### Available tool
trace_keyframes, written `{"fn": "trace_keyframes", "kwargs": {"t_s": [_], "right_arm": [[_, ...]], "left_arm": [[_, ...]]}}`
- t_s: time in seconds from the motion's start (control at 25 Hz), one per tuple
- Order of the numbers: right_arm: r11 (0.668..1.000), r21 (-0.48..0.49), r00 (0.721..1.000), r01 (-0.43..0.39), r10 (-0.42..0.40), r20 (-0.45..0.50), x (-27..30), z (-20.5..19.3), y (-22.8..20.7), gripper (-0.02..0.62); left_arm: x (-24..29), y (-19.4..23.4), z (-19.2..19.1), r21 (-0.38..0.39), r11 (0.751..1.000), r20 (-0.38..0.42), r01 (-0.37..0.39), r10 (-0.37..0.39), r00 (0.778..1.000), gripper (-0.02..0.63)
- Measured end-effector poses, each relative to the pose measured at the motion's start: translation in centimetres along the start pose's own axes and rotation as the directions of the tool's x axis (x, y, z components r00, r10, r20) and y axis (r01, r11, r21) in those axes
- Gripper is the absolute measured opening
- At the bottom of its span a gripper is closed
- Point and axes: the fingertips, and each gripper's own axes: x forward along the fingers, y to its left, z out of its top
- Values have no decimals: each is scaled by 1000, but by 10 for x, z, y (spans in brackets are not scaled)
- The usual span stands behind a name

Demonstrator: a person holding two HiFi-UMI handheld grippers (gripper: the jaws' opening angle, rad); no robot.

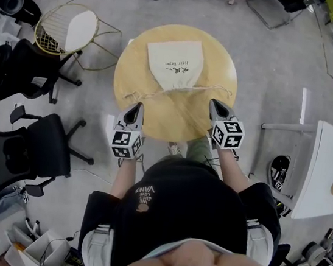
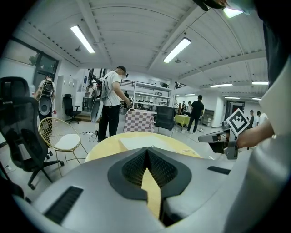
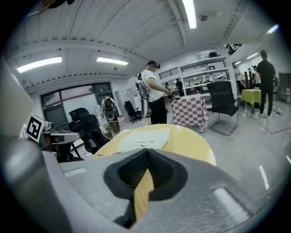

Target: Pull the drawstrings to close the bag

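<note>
Round table (image 1: pixel 180 124); bag (image 1: pixel 175 63), drawstring (image 1: pixel 153 93) ends perhaps hidden

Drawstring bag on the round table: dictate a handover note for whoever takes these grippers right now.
Left gripper: jaws together, nothing between them.
Right gripper: the same.
Bag lies flat on the round table, mouth toward the person. Its drawstrings trail out left and right, ending near each gripper.
Done: the mouth looks partly gathered.
Left: grip both cords and pull them apart.
</note>
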Motion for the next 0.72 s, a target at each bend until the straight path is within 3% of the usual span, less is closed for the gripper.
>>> {"fn": "trace_keyframes", "kwargs": {"t_s": [0.72], "right_arm": [[1000,-14,1000,-17,17,-9,-8,3,0,-3]], "left_arm": [[6,-18,8,2,1000,3,19,-19,1000,11]]}}
